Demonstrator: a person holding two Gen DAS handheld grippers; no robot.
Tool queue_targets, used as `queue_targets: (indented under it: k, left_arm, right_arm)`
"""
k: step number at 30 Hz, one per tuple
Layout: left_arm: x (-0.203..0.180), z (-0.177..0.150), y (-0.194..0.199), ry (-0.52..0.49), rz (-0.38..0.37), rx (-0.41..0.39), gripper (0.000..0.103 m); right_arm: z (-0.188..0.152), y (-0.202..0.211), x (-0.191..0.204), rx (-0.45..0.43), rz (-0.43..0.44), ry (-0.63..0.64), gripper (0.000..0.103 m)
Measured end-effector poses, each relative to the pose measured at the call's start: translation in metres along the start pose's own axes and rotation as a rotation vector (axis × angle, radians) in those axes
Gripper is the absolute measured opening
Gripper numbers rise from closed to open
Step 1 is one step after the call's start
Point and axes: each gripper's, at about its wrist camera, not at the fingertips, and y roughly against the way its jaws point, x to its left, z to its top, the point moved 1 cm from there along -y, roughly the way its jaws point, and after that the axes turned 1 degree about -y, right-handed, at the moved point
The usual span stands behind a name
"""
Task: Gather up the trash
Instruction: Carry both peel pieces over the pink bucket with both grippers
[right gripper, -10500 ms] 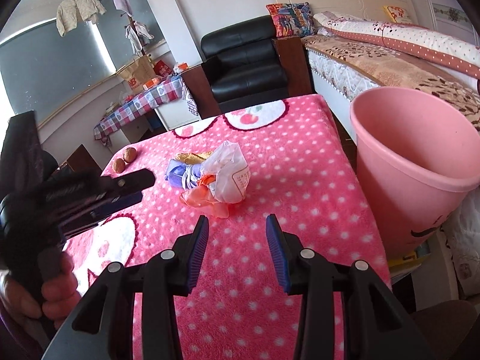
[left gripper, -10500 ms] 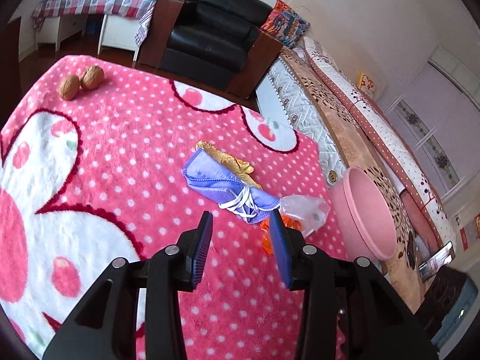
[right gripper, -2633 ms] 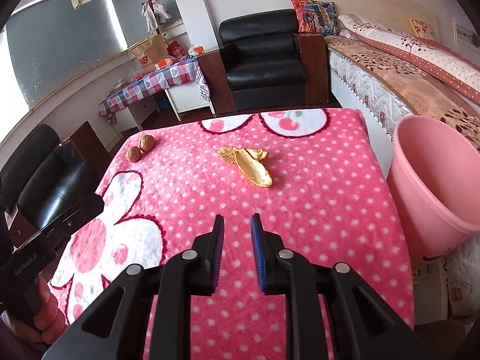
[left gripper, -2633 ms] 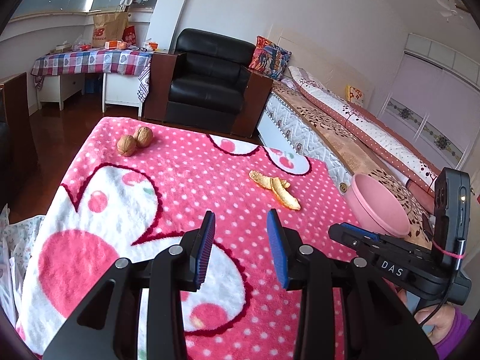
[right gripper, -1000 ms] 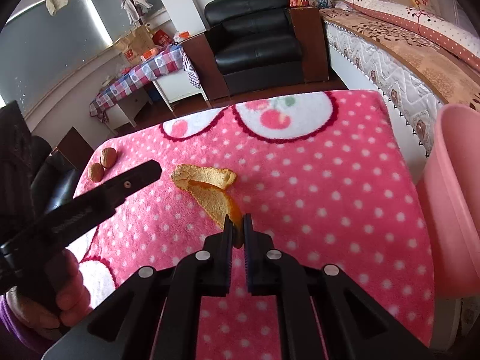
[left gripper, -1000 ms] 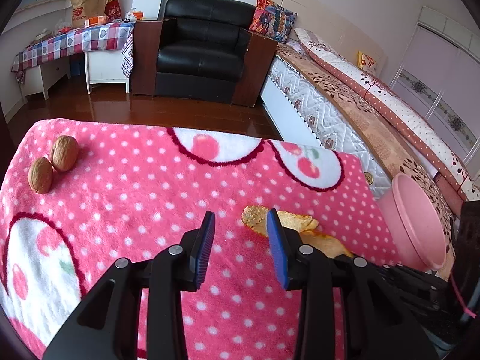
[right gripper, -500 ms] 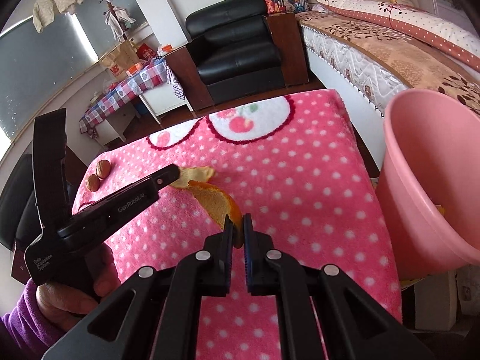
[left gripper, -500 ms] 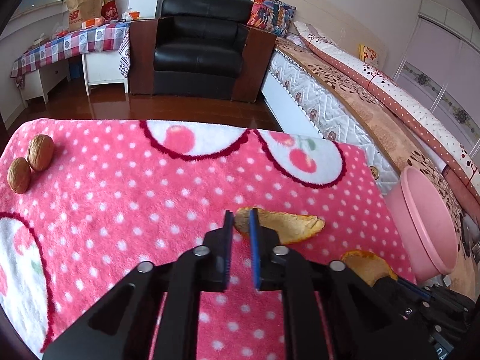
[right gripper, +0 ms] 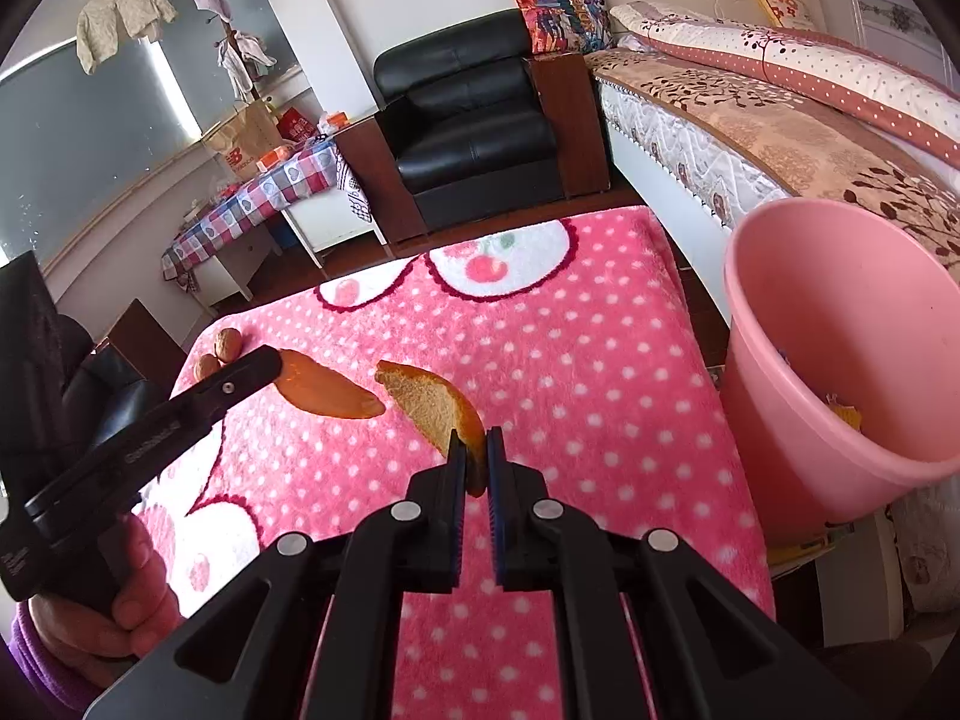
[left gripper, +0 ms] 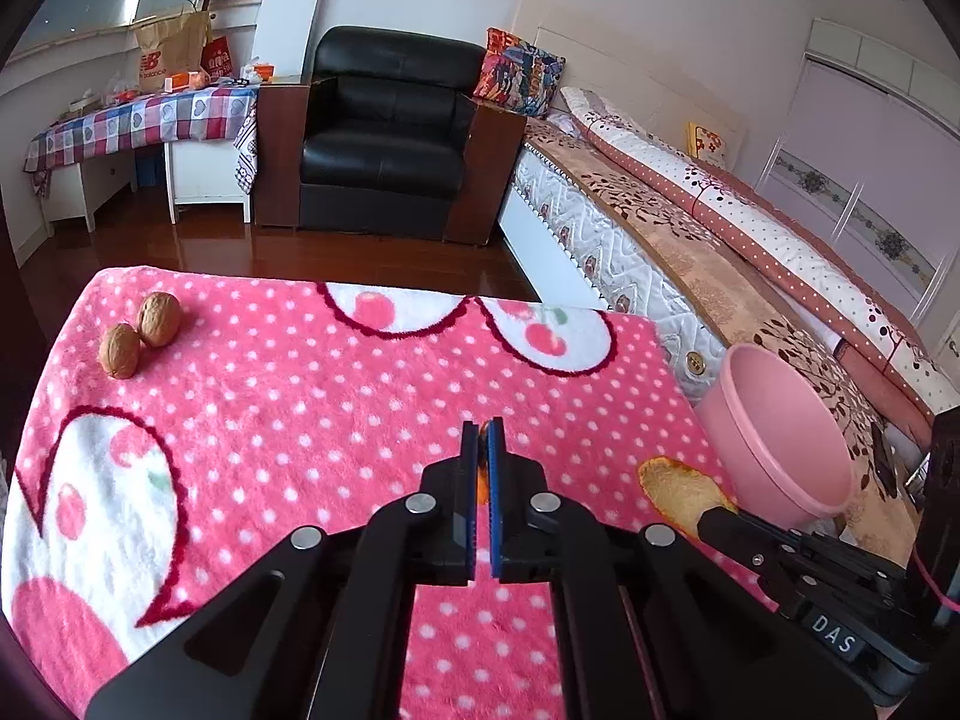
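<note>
Pink spotted desk (right gripper: 600, 384) fills the middle. Left claw (left gripper: 482, 438) has just closed on an orange peel (right gripper: 327, 387). Right claw (right gripper: 474, 450) pinches another peel (right gripper: 432, 405), pink bin (right gripper: 840, 360) at right.

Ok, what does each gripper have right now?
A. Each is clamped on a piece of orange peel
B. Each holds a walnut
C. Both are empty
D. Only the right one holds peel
A: the right gripper has its jaws shut on a curved orange peel piece, and the left gripper pinches a second orange peel piece above the pink polka-dot blanket.
</note>
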Motion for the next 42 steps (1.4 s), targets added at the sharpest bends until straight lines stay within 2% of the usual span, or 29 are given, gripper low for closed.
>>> queue_targets:
  k: [7,21,31,42]
  left_arm:
    - [-0.018,-0.012,0.028,-0.019,-0.035,-0.013,0.002]
    - [-0.065,-0.019,0.052,-0.088,-0.114,-0.032,0.002]
    - [-0.104,-0.008,0.049,-0.138,-0.169,-0.045,0.002]
    - [-0.171,0.012,0.024,-0.212,-0.274,-0.047,0.002]
  right_arm:
    - [-0.014,0.02,-0.005,-0.01,0.001,-0.001,0.006]
    - [-0.026,0.054,-0.027,-0.064,-0.023,-0.023,0.006]
    - [-0.015,0.078,-0.063,-0.125,-0.063,-0.078,0.006]
    - [0.012,0.106,-0.13,-0.219,-0.196,-0.151,0.006]
